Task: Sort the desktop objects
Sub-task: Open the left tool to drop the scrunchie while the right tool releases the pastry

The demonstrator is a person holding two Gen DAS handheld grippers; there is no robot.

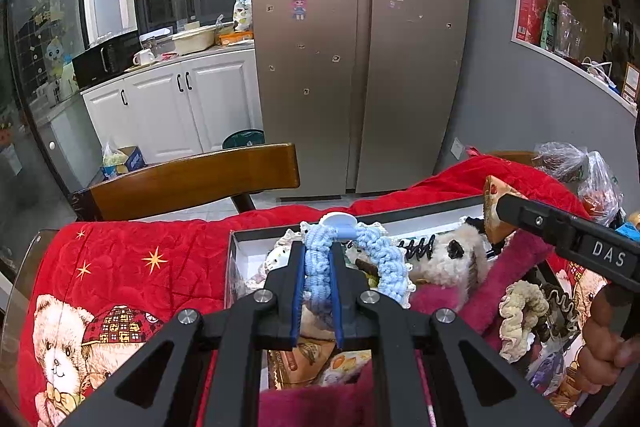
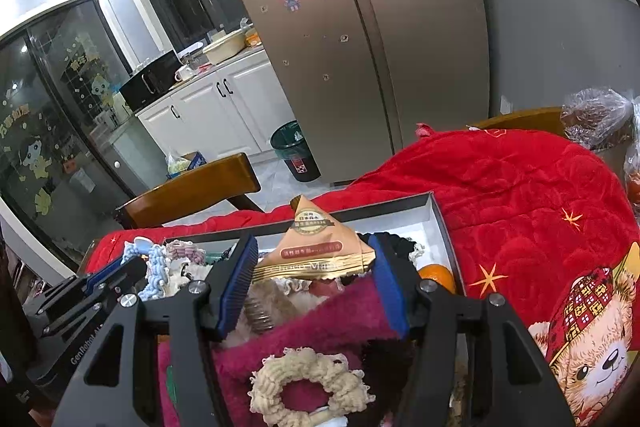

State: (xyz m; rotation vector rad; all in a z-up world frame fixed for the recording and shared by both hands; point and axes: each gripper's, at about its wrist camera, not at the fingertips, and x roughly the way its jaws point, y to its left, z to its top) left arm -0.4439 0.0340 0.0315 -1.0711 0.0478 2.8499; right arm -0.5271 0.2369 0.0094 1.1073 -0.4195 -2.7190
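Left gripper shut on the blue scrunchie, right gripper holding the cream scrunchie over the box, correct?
Not quite. The right gripper holds the triangular snack packet, as the right wrist view shows; the cream scrunchie lies loose below it. The left gripper is indeed shut on the blue scrunchie over the box.

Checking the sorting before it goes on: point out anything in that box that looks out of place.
An orange fruit lies in the box among scrunchies and a plush toy, which looks odd. The right gripper holds a triangular snack packet over the same pile, while the left gripper is shut on a blue scrunchie.
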